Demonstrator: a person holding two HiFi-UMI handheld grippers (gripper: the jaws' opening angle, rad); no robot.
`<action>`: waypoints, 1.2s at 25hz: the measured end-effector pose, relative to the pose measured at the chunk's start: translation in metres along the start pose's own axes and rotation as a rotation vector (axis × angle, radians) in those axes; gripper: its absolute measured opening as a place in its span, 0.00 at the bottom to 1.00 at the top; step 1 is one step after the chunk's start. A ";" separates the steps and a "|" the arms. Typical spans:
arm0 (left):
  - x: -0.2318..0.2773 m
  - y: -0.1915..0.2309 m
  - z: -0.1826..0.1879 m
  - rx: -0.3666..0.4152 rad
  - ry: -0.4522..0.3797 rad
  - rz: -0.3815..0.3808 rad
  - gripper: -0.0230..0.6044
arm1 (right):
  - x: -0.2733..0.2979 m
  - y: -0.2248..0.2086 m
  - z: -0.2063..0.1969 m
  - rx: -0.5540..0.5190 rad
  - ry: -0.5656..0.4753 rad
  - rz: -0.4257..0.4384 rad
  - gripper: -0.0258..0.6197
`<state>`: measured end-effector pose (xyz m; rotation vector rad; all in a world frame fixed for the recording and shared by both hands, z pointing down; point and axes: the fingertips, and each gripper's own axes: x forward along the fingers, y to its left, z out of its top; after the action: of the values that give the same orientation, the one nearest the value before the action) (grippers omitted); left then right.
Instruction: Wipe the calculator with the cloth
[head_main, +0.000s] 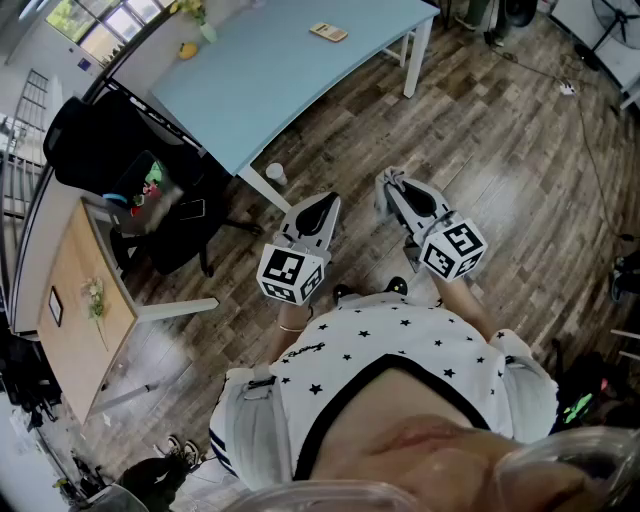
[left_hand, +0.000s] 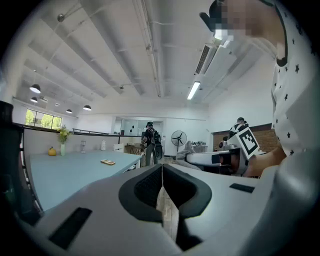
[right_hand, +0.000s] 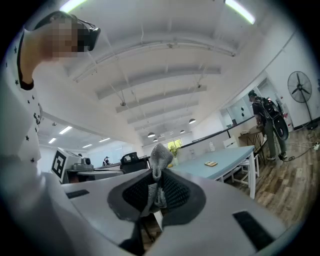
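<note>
Progress: we judge the task barely started. The cloth (right_hand: 160, 159) is in hand, but no wiping can take place from where we stand.
Right gripper (right_hand: 156, 181): its jaws are clamped on the cloth, and a rounded tuft pokes up past the tips.
Left gripper (left_hand: 161, 172): its jaws are pressed together with nothing between them. Only a thin seam shows between the dark pads.
Calculator (head_main: 328, 32): it lies flat on the table (head_main: 280, 85), far ahead of both grippers and well apart from them. Nothing is touching it.
Left to do: we need to close the gap to the table, bring the cloth down onto the calculator and rub it across the face. The empty left gripper could steady the body if it slides.
Cloth material: it is grey, soft and knitted-looking, bunched into folds where the jaws squeeze it.
Calculator shape: it is a small, thin rectangle, pale tan. The keys are too small to make out.
Jaw pads: they are black with a fine grid texture, set in smooth pale-grey shells.
Table surface: it has a smooth, matte light-blue top on white legs.
Floor (head_main: 500, 170): wood-grain planks lie directly beneath both grippers.
</note>
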<state>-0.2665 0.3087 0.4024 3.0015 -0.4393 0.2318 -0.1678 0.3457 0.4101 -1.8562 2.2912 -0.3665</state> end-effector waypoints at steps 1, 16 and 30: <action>0.000 0.000 0.000 -0.001 -0.001 0.002 0.09 | 0.000 -0.001 -0.001 0.001 0.001 0.001 0.11; 0.006 -0.010 0.001 0.001 0.010 0.060 0.09 | -0.009 -0.014 0.002 0.029 -0.012 0.037 0.11; 0.034 -0.036 0.004 0.008 0.017 0.090 0.09 | -0.028 -0.037 0.010 0.074 -0.059 0.140 0.11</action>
<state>-0.2230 0.3335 0.4011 2.9882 -0.5737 0.2672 -0.1249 0.3647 0.4110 -1.6389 2.3186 -0.3660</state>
